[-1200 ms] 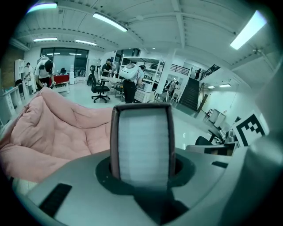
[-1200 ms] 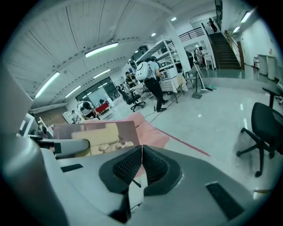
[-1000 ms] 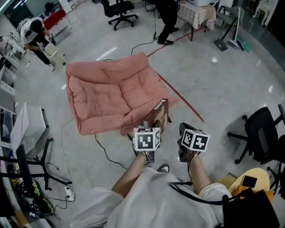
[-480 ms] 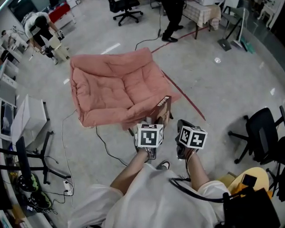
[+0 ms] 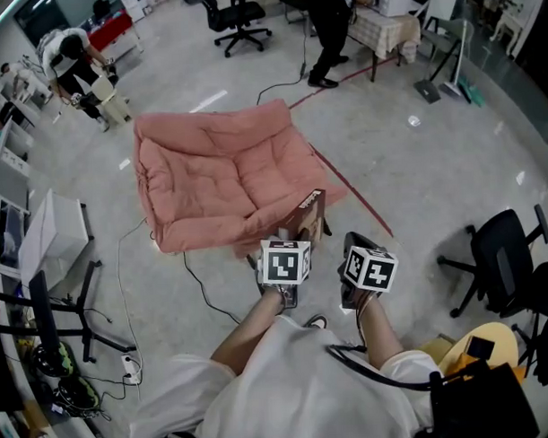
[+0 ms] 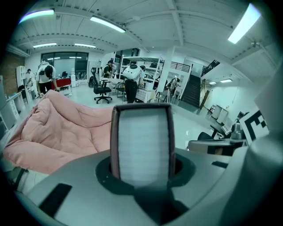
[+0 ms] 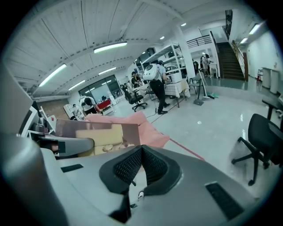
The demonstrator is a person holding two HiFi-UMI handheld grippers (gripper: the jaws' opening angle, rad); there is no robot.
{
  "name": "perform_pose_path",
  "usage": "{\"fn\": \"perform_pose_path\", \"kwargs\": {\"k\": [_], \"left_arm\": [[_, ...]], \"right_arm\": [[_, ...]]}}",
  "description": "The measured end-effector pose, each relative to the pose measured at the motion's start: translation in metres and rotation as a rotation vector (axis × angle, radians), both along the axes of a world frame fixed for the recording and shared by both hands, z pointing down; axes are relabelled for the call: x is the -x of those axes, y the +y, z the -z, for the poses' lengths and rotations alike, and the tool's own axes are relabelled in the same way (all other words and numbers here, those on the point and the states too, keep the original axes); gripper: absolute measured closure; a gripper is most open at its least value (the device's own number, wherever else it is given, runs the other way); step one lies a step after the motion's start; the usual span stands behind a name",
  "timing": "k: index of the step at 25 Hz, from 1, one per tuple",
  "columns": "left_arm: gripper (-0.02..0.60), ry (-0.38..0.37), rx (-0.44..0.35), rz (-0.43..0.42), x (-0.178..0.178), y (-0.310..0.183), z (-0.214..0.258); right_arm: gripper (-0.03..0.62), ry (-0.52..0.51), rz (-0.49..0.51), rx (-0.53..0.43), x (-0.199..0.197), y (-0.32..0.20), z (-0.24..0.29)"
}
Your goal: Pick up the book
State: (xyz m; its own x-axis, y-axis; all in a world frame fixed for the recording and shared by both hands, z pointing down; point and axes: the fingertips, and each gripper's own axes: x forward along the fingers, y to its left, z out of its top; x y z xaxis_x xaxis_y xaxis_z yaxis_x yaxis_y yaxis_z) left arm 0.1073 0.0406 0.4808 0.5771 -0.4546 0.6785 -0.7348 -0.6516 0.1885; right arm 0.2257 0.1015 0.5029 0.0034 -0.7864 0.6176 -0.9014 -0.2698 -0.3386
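The grey floor (image 5: 434, 163) spread wide around you, with the pink cushion (image 5: 214, 175) lying open just ahead. The book (image 6: 142, 141) was in your left gripper (image 6: 141, 176), by the cushion's near edge. The jaws gripped its covers from both sides with the page edges facing back, which kept it upright and probably steady. Your right gripper (image 7: 140, 165) hung just beside it, pads pressed together on nothing, likely in reserve.
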Motion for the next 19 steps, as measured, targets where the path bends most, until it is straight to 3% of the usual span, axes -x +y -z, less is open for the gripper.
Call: {"fn": "perform_pose_path", "kwargs": {"k": [19], "left_arm": [[0.436,0.041,-0.006,0.018,-0.005,-0.022,0.013]], "right_arm": [[0.565,0.042,0.0,0.004,-0.007,-0.014,0.009]]}}
